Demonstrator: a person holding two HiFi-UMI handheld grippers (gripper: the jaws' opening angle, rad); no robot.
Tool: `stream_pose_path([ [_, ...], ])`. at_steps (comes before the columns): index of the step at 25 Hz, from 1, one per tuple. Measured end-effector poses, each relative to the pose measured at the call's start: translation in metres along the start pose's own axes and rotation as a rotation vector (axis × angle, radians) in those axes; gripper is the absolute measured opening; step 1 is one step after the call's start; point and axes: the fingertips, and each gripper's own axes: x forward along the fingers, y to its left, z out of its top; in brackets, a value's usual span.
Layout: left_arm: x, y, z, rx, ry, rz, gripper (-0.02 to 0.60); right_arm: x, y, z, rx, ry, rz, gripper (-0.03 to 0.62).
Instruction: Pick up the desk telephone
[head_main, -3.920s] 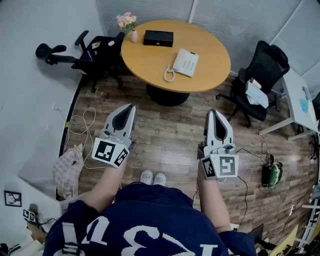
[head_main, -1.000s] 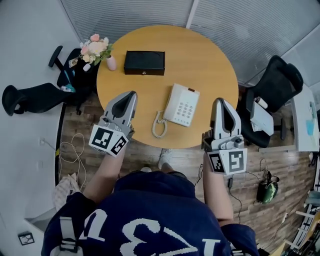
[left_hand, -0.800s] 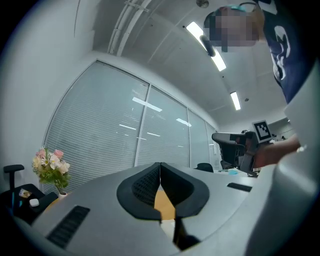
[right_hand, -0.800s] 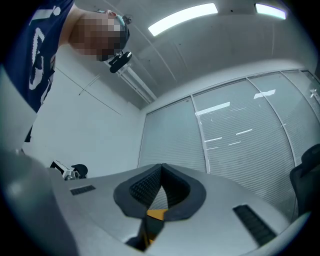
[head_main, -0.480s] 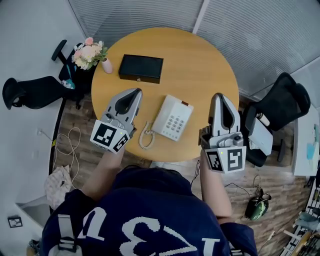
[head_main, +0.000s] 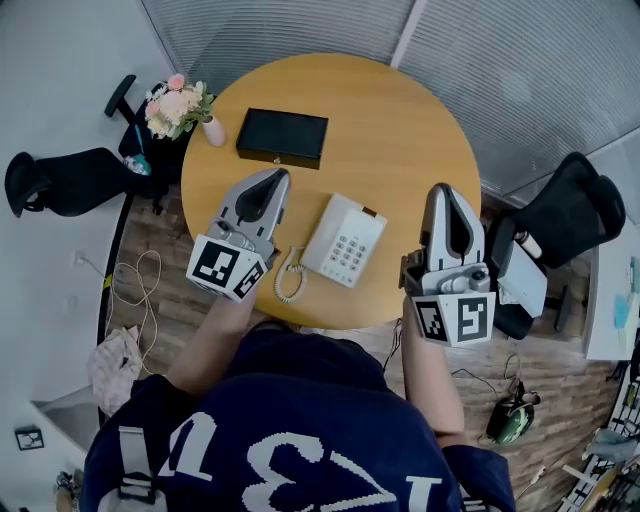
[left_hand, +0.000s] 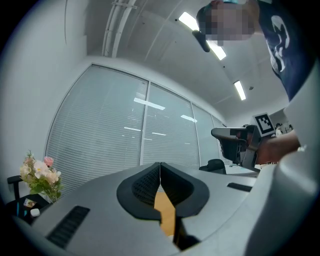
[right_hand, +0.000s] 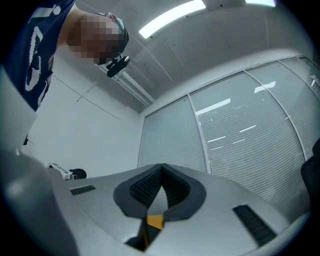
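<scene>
A white desk telephone with a coiled cord lies on the round wooden table, near its front edge. In the head view my left gripper hovers just left of the phone, shut and empty. My right gripper hovers to the phone's right, also shut with nothing in it. Both point away from me over the tabletop. In the left gripper view the left gripper shows its jaws closed together, tilted up toward the blinds. The right gripper view shows the right gripper closed the same way. The phone appears in neither gripper view.
A black box lies at the table's far left, with a pink vase of flowers at the left rim. Black office chairs stand at the left and right. Blinds cover the far wall.
The view has closed in on the table since the earliest frame. Over the last second both grippers moved forward over the tabletop, flanking the phone. Both stayed shut.
</scene>
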Motion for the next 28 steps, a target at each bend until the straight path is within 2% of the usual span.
stream_pose_path([
  [8, 0.019, 0.001, -0.020, -0.038, 0.040, -0.062, 0.017, -0.002, -0.007, -0.022, 0.009, 0.047, -0.070, 0.025],
  [14, 0.031, 0.000, -0.050, -0.071, 0.096, -0.086, 0.017, -0.009, -0.018, -0.045, 0.033, 0.101, -0.121, 0.025],
  [22, 0.040, 0.006, -0.106, -0.126, 0.195, -0.078, 0.017, -0.016, -0.037, -0.101, 0.149, 0.203, -0.175, 0.025],
  [28, 0.041, 0.000, -0.159, -0.181, 0.287, -0.114, 0.018, -0.034, -0.048, -0.159, 0.273, 0.306, -0.226, 0.026],
])
